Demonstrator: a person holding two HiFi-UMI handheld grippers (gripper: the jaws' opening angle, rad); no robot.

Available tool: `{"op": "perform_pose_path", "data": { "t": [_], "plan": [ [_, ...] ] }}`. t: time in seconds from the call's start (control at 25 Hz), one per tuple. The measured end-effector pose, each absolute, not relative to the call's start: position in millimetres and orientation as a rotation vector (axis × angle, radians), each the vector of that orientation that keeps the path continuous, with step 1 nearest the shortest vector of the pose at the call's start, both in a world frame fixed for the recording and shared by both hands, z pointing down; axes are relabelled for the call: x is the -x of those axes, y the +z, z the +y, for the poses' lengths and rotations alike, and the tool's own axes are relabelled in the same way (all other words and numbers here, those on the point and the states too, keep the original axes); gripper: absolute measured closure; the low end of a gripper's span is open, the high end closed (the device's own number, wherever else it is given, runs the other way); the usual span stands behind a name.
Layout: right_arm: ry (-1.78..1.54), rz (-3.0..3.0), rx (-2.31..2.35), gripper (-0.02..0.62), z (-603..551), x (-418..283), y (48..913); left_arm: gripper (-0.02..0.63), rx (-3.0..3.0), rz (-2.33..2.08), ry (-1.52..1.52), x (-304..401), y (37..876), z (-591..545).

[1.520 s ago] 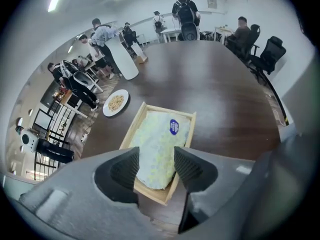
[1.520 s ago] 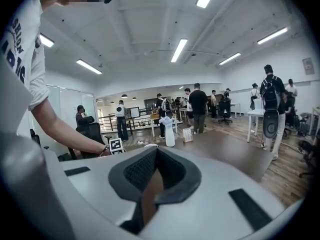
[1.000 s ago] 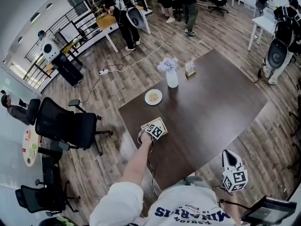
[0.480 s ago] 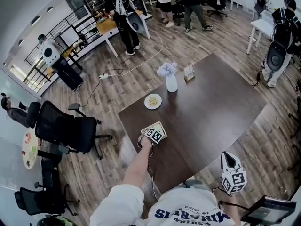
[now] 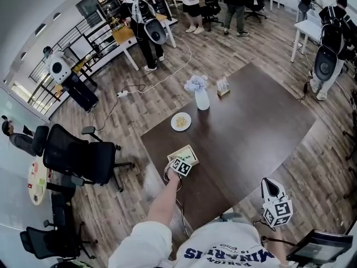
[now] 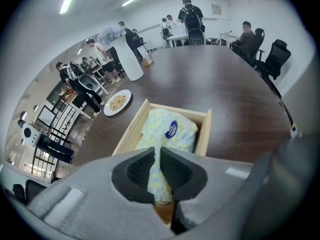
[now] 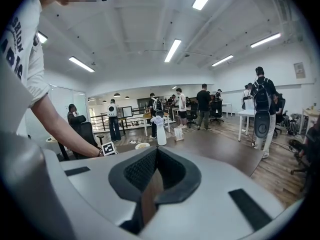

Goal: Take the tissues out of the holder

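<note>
At nine o'clock of the head view, a black mesh-backed office chair [image 5: 78, 155] stands on a floor [image 5: 128, 108] of grey-brown wood-grain planks. The left gripper [image 5: 181, 165], grey moulded plastic topped by a marker cube, reaches down into the holder [image 6: 129, 131]. The holder is an open, straight-walled box of pale bare wood near the table's eight o'clock edge. The jaws have just been closing, and their ribbed black pads [image 6: 141, 170] now pinch a raised fold of the tissue pack [image 6: 172, 129]. The pack lies inside the holder: a soft, crinkled wrapper in pale yellow and blue print with a round blue sticker.

At twelve o'clock of the holder sits a round white plate [image 5: 181, 121] of pale crumbly food. At one o'clock stands a tall, smooth white vase [image 5: 202, 100] with a pale bunch on top, and just past it a small upright card stand [image 5: 223, 86]. The table [image 5: 262, 121] is a broad, dark brown slab with a dull sheen.

At four o'clock of the holder, well apart from it, the right gripper [image 5: 277, 206] has its jaws pressed together at the tips with nothing between them. The room is a bright open office with strip lights [image 7: 172, 49], white desks [image 5: 304, 29] and standing people [image 5: 148, 27] from eleven to two o'clock.
</note>
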State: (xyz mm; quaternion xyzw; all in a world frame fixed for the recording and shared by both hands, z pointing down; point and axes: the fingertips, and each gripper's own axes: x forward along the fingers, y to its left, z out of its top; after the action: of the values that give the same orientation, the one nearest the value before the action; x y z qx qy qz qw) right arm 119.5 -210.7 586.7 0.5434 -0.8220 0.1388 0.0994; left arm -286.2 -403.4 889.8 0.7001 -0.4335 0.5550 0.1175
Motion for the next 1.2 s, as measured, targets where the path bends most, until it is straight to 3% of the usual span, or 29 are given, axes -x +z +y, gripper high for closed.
{"op": "perform_pose_path", "data": {
  "t": [0.68, 1.2],
  "plan": [
    [0.385, -2.474, -1.574, 0.588, -218.1, -107.6, 580.5, 0.589, -2.201, -1.32, 1.572, 282.2, 840.1, -410.4],
    [0.351, -2.575, -1.456, 0.588, -220.3, -73.0, 570.6, 0.589, -2.438, -1.369, 1.432, 244.1, 699.4, -392.9]
  ]
}}
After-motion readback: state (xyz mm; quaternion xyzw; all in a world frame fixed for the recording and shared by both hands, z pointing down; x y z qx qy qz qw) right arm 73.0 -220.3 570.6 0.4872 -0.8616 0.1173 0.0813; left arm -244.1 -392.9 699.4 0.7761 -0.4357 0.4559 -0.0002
